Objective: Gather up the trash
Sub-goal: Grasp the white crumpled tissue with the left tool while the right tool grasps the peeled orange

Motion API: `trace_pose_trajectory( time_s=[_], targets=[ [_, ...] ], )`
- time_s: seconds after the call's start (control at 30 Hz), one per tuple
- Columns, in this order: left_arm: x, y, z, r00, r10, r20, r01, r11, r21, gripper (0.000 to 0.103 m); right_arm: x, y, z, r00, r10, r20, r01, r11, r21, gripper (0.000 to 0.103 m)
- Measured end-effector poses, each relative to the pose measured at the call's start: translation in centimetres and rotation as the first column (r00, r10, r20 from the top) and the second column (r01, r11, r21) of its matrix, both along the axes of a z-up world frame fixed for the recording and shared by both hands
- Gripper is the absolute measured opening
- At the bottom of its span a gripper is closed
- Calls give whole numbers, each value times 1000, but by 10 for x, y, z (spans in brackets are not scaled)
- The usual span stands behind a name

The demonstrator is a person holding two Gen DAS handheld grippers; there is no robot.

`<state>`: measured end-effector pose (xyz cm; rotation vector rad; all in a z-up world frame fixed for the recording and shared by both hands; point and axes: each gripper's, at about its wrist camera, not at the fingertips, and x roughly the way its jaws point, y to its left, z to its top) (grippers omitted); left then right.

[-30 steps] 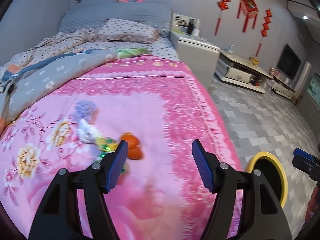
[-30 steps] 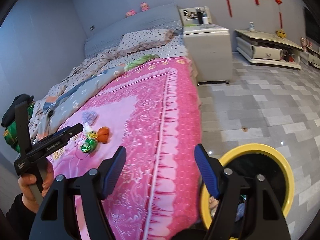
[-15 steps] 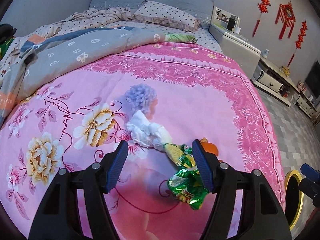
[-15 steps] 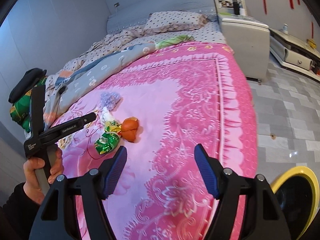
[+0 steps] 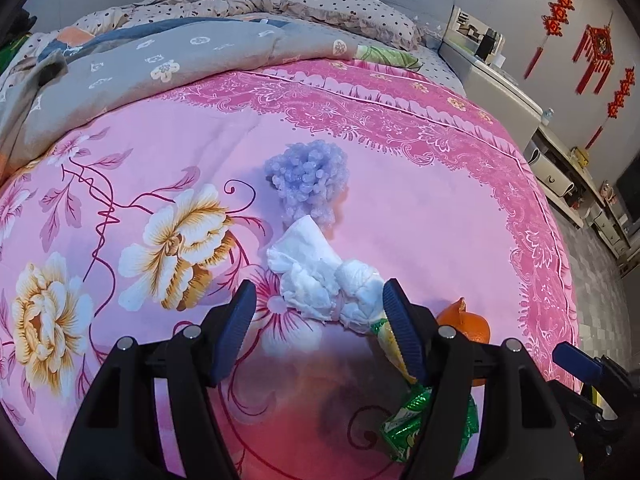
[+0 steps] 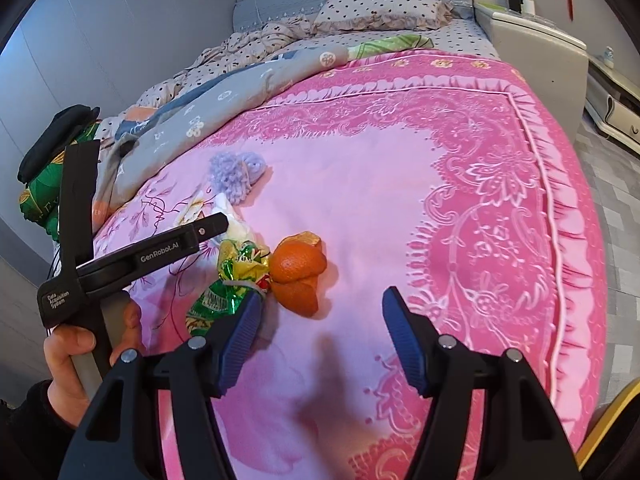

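Note:
A cluster of trash lies on the pink bedspread (image 5: 400, 208): a crumpled white tissue (image 5: 324, 276), a lavender fluffy wad (image 5: 308, 180), orange peel (image 5: 468, 324) and a green-yellow wrapper (image 5: 404, 424). My left gripper (image 5: 319, 308) hangs open just over the tissue, whose near edge sits between the fingertips without touching them. In the right wrist view my right gripper (image 6: 320, 312) is closing its jaws with nothing between them. The orange peel (image 6: 298, 272) lies just beyond its tips, the wrapper (image 6: 228, 288) by its left finger. A hand (image 6: 72, 352) holds the left gripper (image 6: 218, 226) over the tissue (image 6: 236, 228).
A grey quilt (image 5: 168, 60) and dotted pillows (image 5: 352, 8) fill the far end of the bed. A nightstand (image 6: 536, 52) and low cabinets stand on the tiled floor to the right. A yellow bin rim (image 6: 608, 428) shows at the lower right.
Both grippers have swung from the bed's edge and the bin toward the trash and sunk closer to the bedspread. The right jaws stand slightly narrower.

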<state>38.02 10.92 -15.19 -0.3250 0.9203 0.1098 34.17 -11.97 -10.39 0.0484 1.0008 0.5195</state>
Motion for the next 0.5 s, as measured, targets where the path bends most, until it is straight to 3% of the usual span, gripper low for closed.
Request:
trace_pose_trajectory(
  time_s=[0.2, 0.5],
  targets=[
    [9, 5, -16, 1000, 7, -4, -7, 996, -84, 61, 14, 18, -15, 1000, 27, -14, -27, 999, -17, 61],
    [9, 6, -27, 999, -28, 44, 35, 985, -172, 42, 27, 36, -37, 998, 52, -46, -53, 998, -30, 54]
  ],
)
